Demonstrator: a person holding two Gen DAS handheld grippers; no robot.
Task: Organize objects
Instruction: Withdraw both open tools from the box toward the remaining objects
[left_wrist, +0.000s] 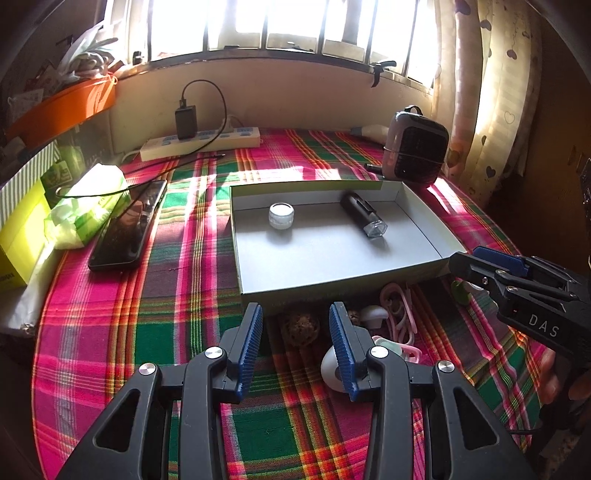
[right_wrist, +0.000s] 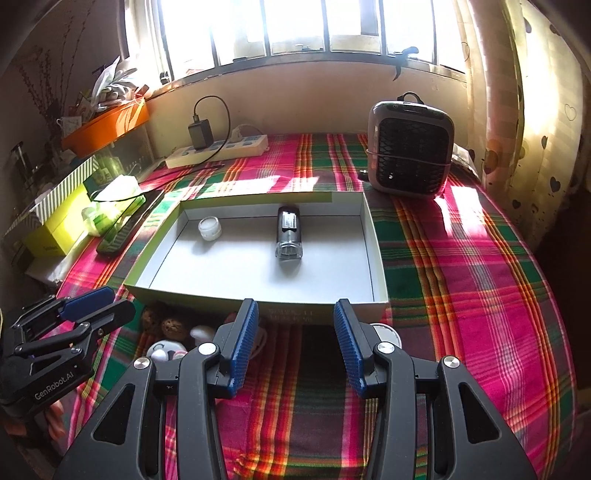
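On the left side of the table covered with a pink, green and red plaid cloth (left_wrist: 177, 302) you have a black flat phone (left_wrist: 127, 227) near that edge, which I think is not part of the job. In the middle stands the shallow grey cardboard box lid (left_wrist: 332, 254), and already inside it are a small clear round jar (left_wrist: 282, 216) toward its left and a black cylindrical flashlight with a clear front (left_wrist: 364, 214) toward its right.

The things still to sort lie in a small heap (left_wrist: 369, 325) at the near wall of the box, just ahead of your left tool (left_wrist: 295, 332): a brown wrinkled walnut (left_wrist: 300, 328), a small white mushroom-shaped piece (left_wrist: 375, 314), and pink plastic loops (left_wrist: 400, 310). The walnut looks hard, light and ready to roll, so take it across its widest part. The loops look thin and springy.

Your left tool is spread and holds nothing. Your right tool (right_wrist: 295, 332) is spread too, also with nothing in it, over the bare cloth before the box.

The heap is in shadow, and the tool fingers cover part of it, so I cannot tell what the white rounded thing (left_wrist: 328, 369) behind your left tool's right finger is.
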